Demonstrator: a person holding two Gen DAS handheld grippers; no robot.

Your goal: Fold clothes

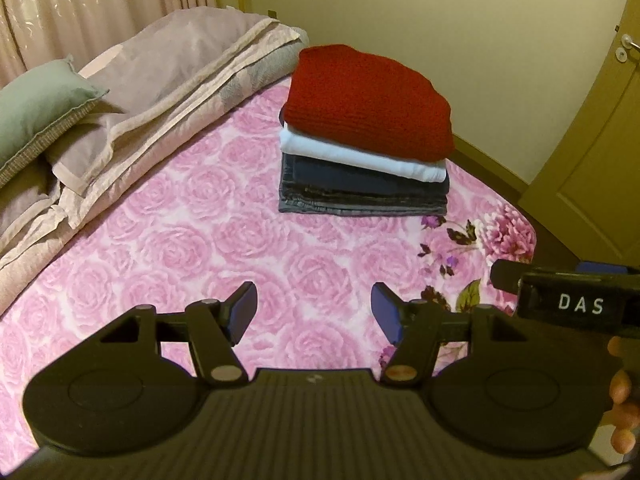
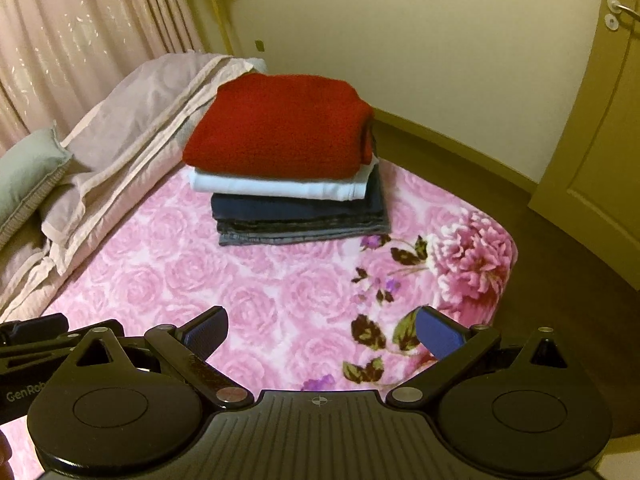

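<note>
A stack of folded clothes stands on the pink rose bedspread (image 1: 192,240) (image 2: 248,304). On top lies a red knit sweater (image 1: 366,102) (image 2: 280,128), under it a white garment (image 1: 360,158) (image 2: 280,189), and at the bottom dark jeans (image 1: 360,196) (image 2: 300,220). My left gripper (image 1: 314,312) hovers open over the bedspread, short of the stack, with nothing between its blue pads. My right gripper (image 2: 320,334) is also open and empty, low over the bed near its flowered corner. The right gripper's body (image 1: 576,300) shows at the right edge of the left wrist view.
Folded beige bedding (image 1: 168,80) (image 2: 132,128) and a green pillow (image 1: 36,108) (image 2: 24,176) lie along the left side. Beyond the bed's right edge are a brown floor (image 2: 560,280), a cream wall and a door (image 1: 600,140). Curtains hang at the back left.
</note>
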